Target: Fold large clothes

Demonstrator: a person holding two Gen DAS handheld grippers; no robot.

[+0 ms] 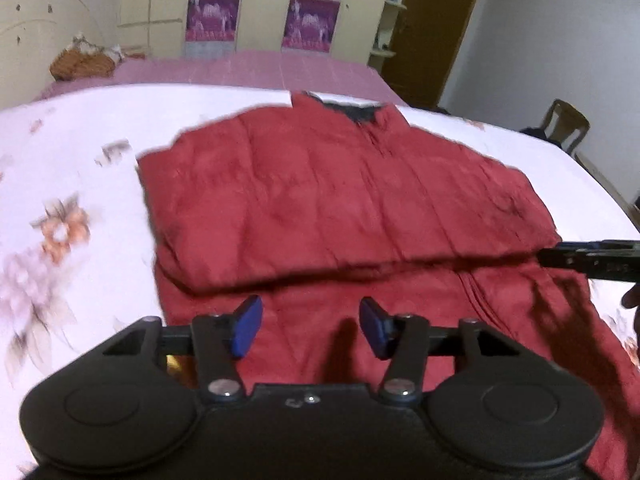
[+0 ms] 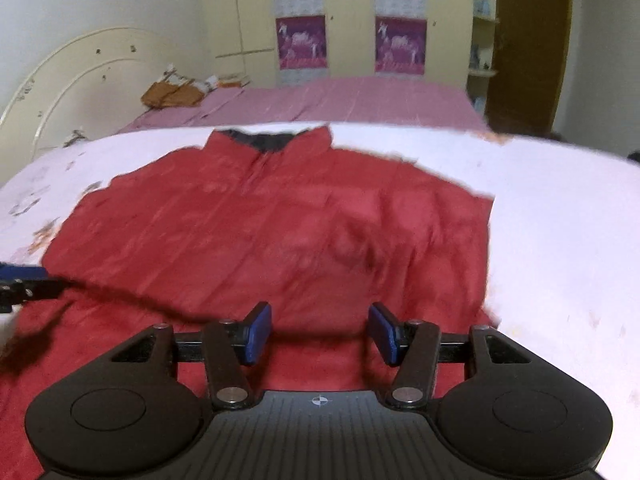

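A large red jacket [image 1: 340, 200] with a dark collar lies flat on the white floral bed sheet [image 1: 60, 200], its sleeves folded in over the body. It also shows in the right wrist view [image 2: 280, 232]. My left gripper [image 1: 310, 328] is open and empty, above the jacket's near hem. My right gripper [image 2: 320, 334] is open and empty, above the hem further right. The right gripper's tip shows in the left wrist view [image 1: 592, 258], and the left gripper's tip shows in the right wrist view [image 2: 20, 280].
A pink bedspread [image 2: 340, 100] covers the far part of the bed. An orange cloth bundle [image 2: 172, 94] lies by the cream headboard [image 2: 60, 80]. A wardrobe with purple panels [image 2: 304, 40] and a brown door [image 2: 528, 40] stand behind. A wooden chair [image 1: 568, 124] stands at right.
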